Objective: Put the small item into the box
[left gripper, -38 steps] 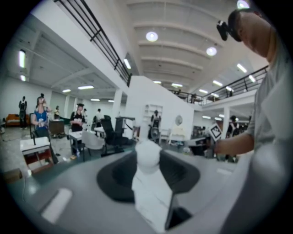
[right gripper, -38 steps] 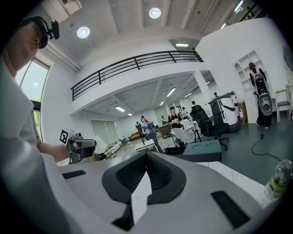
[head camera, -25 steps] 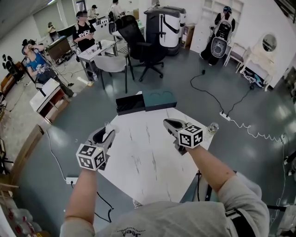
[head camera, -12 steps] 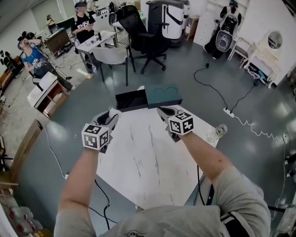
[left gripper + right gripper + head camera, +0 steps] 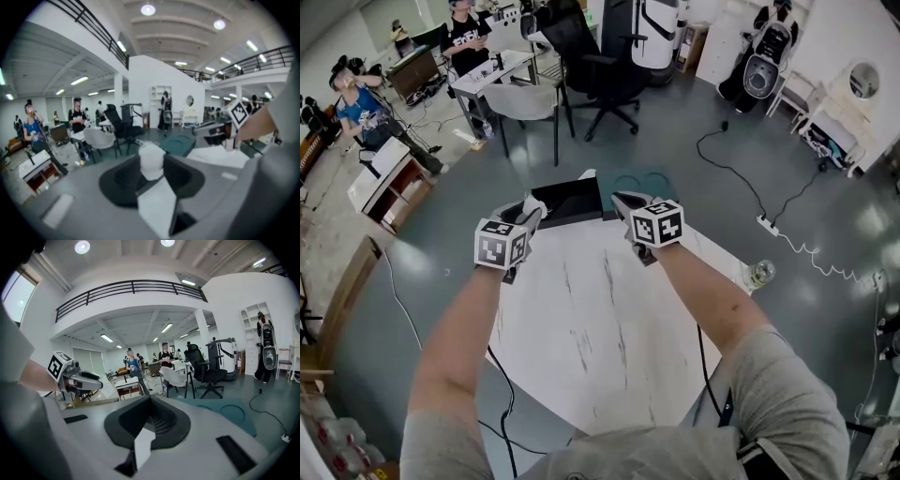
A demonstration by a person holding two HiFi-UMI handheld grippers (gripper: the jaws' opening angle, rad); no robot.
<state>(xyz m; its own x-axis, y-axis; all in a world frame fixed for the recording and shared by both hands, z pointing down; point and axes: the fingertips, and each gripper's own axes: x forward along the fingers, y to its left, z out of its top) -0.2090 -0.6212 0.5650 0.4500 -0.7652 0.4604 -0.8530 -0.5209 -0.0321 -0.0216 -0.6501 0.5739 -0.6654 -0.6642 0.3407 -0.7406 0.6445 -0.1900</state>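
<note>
My left gripper (image 5: pixel 532 210) is shut on a small white item (image 5: pixel 151 160), which shows between the jaw tips in the left gripper view. It hovers just left of the black open box (image 5: pixel 572 200) at the table's far edge. A teal lid (image 5: pixel 649 179) lies beside the box on the right. My right gripper (image 5: pixel 624 201) is held over the box's right end with its jaws together and nothing in them. In the right gripper view the left gripper (image 5: pixel 79 379) appears at the left, and the teal lid (image 5: pixel 227 412) lies ahead.
The white marble table (image 5: pixel 600 328) stretches between me and the box. A clear bottle (image 5: pixel 759 274) stands at its right edge. Beyond the table are a grey chair (image 5: pixel 525 101), a black office chair (image 5: pixel 600 66), desks, several people and floor cables (image 5: pixel 741 178).
Both grippers have moved forward from the middle of the table to the box at the far edge. The left one still carries the white item.
</note>
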